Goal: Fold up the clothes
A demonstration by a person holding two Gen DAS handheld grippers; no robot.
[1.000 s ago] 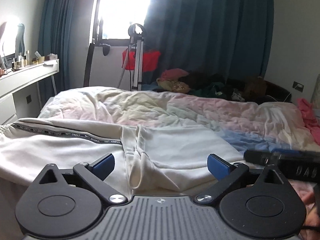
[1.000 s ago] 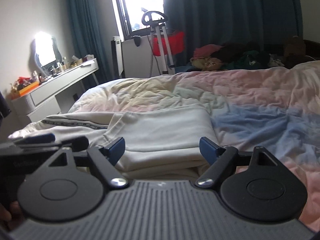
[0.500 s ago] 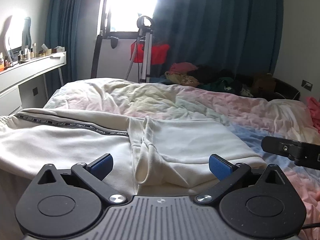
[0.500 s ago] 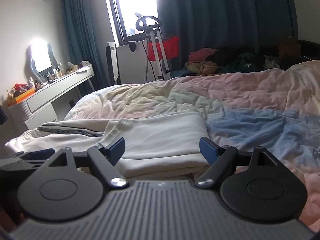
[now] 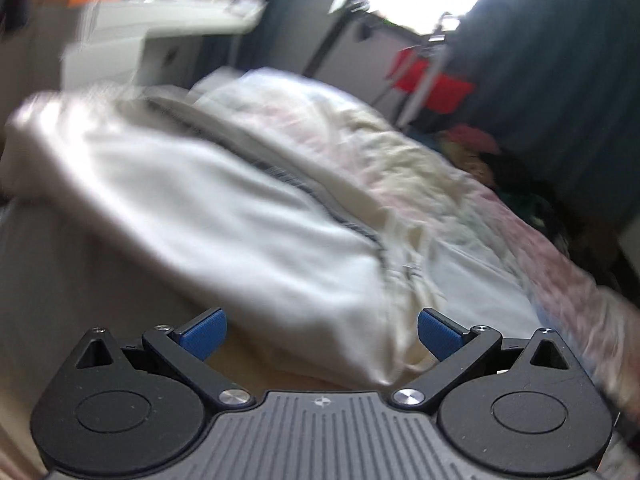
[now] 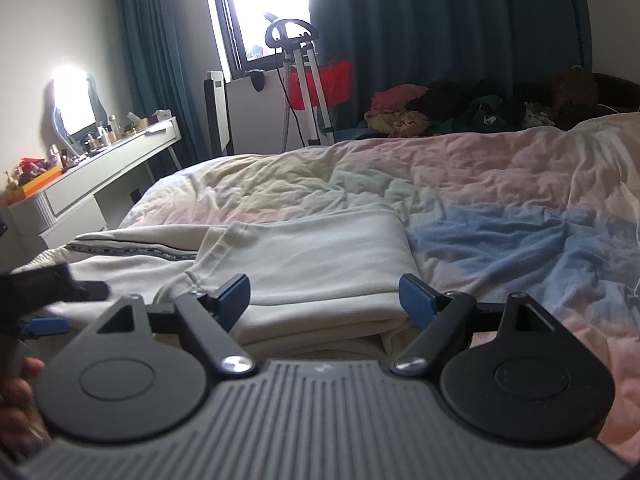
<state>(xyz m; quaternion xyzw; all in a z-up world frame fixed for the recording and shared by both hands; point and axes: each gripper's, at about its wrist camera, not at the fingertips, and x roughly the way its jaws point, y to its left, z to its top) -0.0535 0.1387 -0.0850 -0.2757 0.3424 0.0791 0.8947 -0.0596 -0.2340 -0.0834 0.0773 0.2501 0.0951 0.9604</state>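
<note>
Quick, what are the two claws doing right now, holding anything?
Left claw: open, holding nothing, pointed at the white trousers.
Right claw: open, holding nothing, its fingers either side of the folded end of the trousers.

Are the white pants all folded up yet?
Partly. One end of the white pants is already doubled over in layers on the bed. Nothing is in hand: the left gripper and right gripper are open. The long striped part still lies flat, unfolded.

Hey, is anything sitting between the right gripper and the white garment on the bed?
Nothing visible. The right gripper is open right at the near edge of the white garment, with only bare cloth between its fingers.
</note>
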